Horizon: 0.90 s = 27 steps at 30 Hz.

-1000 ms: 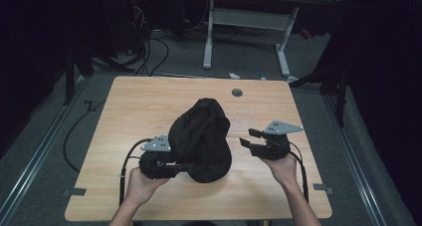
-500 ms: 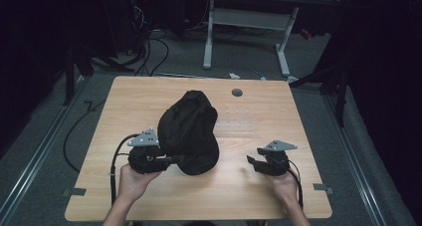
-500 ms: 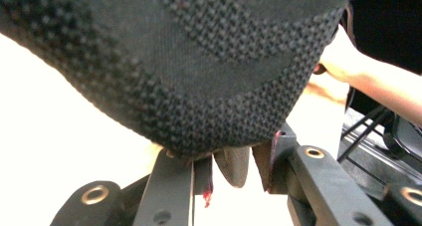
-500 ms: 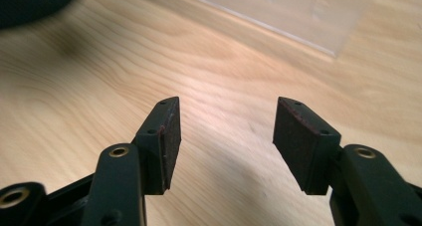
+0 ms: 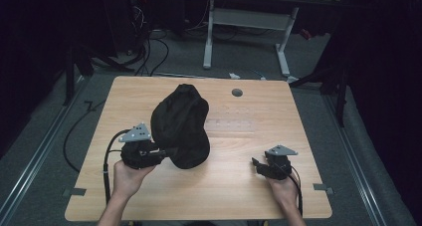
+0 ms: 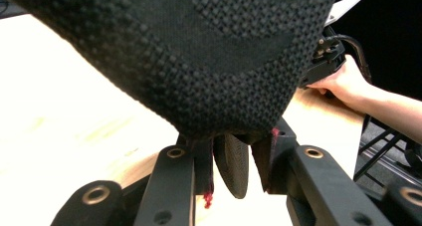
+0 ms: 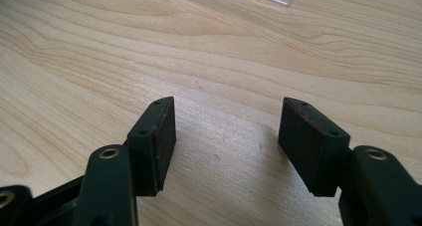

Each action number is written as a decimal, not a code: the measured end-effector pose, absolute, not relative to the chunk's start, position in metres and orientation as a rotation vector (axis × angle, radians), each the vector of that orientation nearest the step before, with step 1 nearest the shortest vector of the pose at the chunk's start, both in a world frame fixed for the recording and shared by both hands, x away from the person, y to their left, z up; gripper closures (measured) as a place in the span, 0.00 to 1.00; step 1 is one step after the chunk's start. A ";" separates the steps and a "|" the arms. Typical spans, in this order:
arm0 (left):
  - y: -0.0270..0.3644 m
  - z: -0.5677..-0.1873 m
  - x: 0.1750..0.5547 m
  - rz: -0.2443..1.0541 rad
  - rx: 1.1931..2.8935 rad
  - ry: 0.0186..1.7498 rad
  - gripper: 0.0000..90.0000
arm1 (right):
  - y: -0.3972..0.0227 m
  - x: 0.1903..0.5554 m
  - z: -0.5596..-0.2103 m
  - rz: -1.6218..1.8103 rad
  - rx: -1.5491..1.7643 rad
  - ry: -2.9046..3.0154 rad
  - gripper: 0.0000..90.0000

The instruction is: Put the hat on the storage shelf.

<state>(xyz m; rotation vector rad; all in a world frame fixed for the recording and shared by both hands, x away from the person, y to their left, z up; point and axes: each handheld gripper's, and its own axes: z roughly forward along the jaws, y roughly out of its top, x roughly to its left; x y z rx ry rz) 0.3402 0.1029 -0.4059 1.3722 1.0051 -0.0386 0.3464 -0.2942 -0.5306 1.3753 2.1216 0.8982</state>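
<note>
Now the wooden table (image 5: 239, 196) carries the work near its front edge. Black knitted bag (image 5: 180, 126) stands raised over the left half of the table, more upright and nearer the left than a second ago, when it slumped at the centre. Left gripper (image 5: 164, 152) is clamped on the bag's lower hem; the left gripper view has the fabric (image 6: 199, 61) bunched between the closed jaws. Right gripper (image 5: 256, 164) has dropped from beside the bag to the table surface at front right, well apart from the bag; its jaws have just been opening and stand wide with nothing between them, bare wood beneath (image 7: 224, 151). Judgement: right side has let go; bag now hangs from the left grip alone.
</note>
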 end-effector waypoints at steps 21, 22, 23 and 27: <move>0.118 -0.388 0.353 0.076 1.310 1.013 0.80 | -0.294 0.346 -0.531 0.901 1.379 2.131 0.40; 0.118 -0.387 0.354 0.083 1.309 1.012 0.80 | -0.294 0.346 -0.531 0.900 1.380 2.131 0.40; 0.118 -0.386 0.356 0.098 1.307 1.009 0.80 | -0.294 0.346 -0.531 0.900 1.380 2.131 0.40; 0.118 -0.385 0.360 0.130 1.302 1.009 0.80 | -0.294 0.346 -0.531 0.901 1.379 2.131 0.40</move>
